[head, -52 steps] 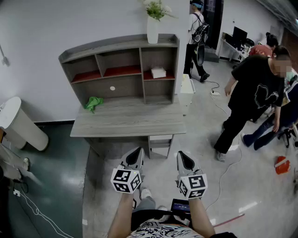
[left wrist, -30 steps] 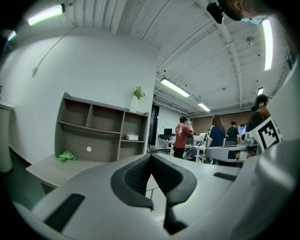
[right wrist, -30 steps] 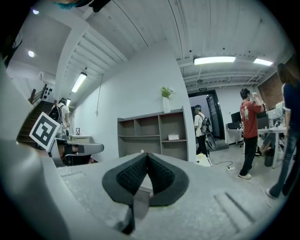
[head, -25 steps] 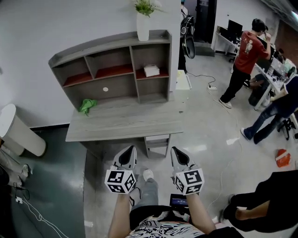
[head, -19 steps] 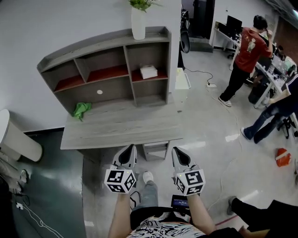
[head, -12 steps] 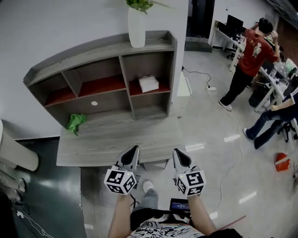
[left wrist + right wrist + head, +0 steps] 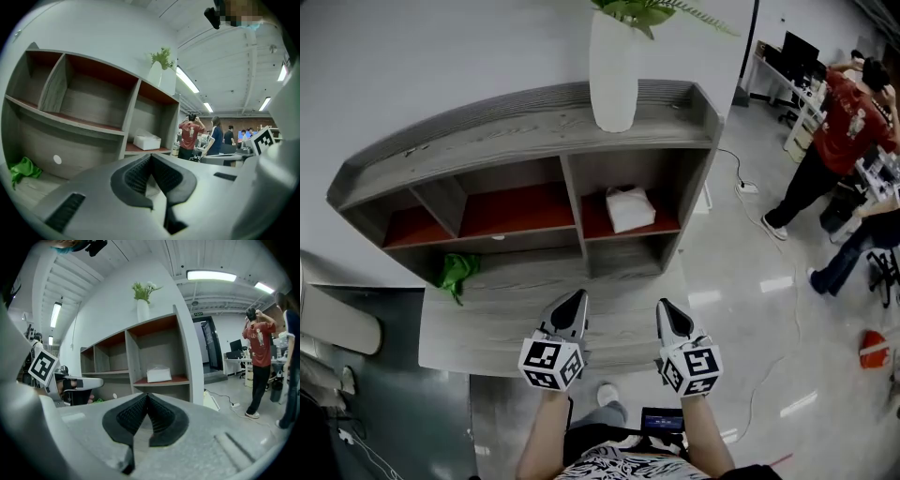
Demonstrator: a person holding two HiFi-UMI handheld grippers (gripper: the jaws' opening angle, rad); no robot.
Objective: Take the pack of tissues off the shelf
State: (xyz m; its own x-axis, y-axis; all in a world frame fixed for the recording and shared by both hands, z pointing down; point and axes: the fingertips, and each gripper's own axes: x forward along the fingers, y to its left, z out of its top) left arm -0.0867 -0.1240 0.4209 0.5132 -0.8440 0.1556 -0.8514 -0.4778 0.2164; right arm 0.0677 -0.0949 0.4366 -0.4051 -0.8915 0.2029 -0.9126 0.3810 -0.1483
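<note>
I hold my left fingers [image 7: 570,315] and right fingers [image 7: 672,320] together, empty: the pack of tissues [image 7: 630,208] lies well ahead on its shelf [image 7: 664,228].

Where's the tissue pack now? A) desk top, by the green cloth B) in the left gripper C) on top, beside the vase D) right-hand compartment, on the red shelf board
D: the tissue pack lies on the red board of the shelf unit, in its right compartment.

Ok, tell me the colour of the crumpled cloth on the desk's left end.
Bright green. The crumpled cloth shows best in the head view.
</note>
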